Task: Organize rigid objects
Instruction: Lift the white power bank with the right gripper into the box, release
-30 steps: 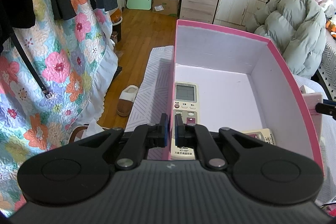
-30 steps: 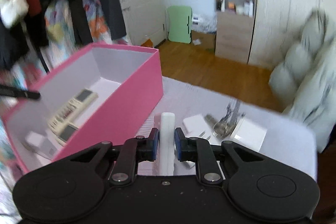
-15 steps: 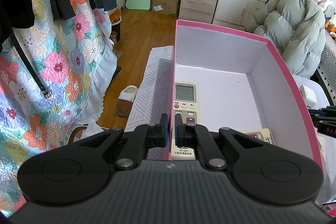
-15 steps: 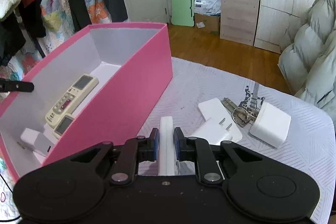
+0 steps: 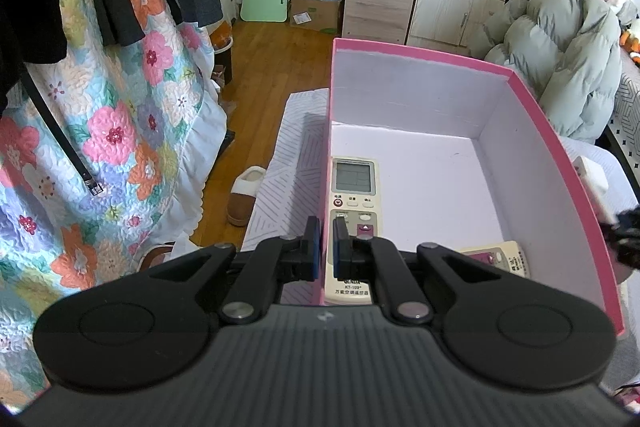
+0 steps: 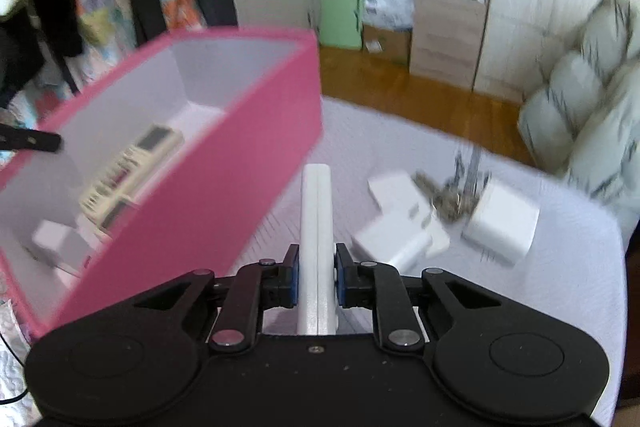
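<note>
Carrying flat white device [image 6: 317, 211] clamped in R gripper [image 6: 316, 281] beside pink box [image 6: 224, 171]; L gripper [image 5: 326, 247] pinches box's near-left wall—lift over rim w/ clearance, lower beside remotes [image 5: 354, 211].

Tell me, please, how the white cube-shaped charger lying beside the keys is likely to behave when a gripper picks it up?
The white cube charger looks like a rigid block, so it probably won't flex. Its glossy faces may slip between pads. It lies against the keys, which might shift when it lifts. It looks compact and fairly light; flat sides make rolling unlikely.
</note>
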`<state>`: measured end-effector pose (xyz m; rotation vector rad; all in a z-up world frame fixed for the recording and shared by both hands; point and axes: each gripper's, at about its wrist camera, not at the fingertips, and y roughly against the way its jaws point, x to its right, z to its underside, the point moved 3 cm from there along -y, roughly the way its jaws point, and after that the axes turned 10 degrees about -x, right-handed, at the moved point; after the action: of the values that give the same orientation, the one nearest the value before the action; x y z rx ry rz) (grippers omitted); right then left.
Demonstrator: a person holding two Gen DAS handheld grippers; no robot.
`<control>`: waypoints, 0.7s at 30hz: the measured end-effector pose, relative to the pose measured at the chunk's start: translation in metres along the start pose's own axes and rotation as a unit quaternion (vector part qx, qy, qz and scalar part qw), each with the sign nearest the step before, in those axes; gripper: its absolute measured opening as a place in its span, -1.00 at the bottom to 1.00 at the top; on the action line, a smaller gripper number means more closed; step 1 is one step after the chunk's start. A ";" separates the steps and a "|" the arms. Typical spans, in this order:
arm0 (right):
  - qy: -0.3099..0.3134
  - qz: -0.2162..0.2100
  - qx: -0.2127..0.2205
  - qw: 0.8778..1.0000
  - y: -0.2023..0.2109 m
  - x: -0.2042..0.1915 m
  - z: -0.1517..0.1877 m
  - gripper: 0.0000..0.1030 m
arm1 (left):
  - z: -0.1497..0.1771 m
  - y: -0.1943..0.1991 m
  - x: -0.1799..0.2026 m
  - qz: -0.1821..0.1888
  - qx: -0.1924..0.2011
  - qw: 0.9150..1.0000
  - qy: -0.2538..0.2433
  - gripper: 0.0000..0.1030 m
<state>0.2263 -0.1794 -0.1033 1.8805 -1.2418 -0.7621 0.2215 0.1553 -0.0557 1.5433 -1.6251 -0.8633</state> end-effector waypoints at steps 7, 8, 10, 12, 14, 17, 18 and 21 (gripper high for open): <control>0.048 -0.032 0.056 0.997 0.058 -0.024 -0.052 -0.60 | 0.000 0.000 0.000 -0.001 -0.001 1.000 -0.001 -0.90; 0.067 -0.037 0.062 0.995 0.064 -0.031 -0.062 -0.60 | 0.000 0.000 0.000 -0.001 -0.001 1.000 -0.001 -0.90; 0.119 -0.049 0.062 0.990 0.067 -0.049 -0.080 -0.60 | 0.000 0.000 0.000 -0.001 -0.001 1.000 -0.001 -0.90; 0.164 -0.075 0.040 0.983 0.055 -0.067 -0.094 -0.60 | -0.001 0.000 -0.001 0.000 -0.001 1.000 0.000 -0.90; 0.215 -0.096 0.009 0.972 0.036 -0.086 -0.101 -0.60 | -0.001 0.000 -0.002 0.002 -0.001 1.000 0.002 -0.90; 0.316 -0.093 -0.035 0.944 -0.002 -0.116 -0.104 -0.61 | -0.001 0.001 -0.004 0.004 -0.002 1.000 0.002 -0.90; 0.336 -0.089 -0.046 0.936 -0.012 -0.123 -0.106 -0.61 | -0.001 0.001 -0.004 0.003 -0.003 1.000 0.000 -0.90; 0.397 -0.076 -0.074 0.912 -0.041 -0.139 -0.103 -0.61 | -0.002 0.000 -0.005 0.006 -0.005 1.000 0.000 -0.90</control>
<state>0.2790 -0.0130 -0.0706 1.8739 -0.5082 -0.1031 0.2233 0.1601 -0.0548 1.5249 -1.6262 -0.8651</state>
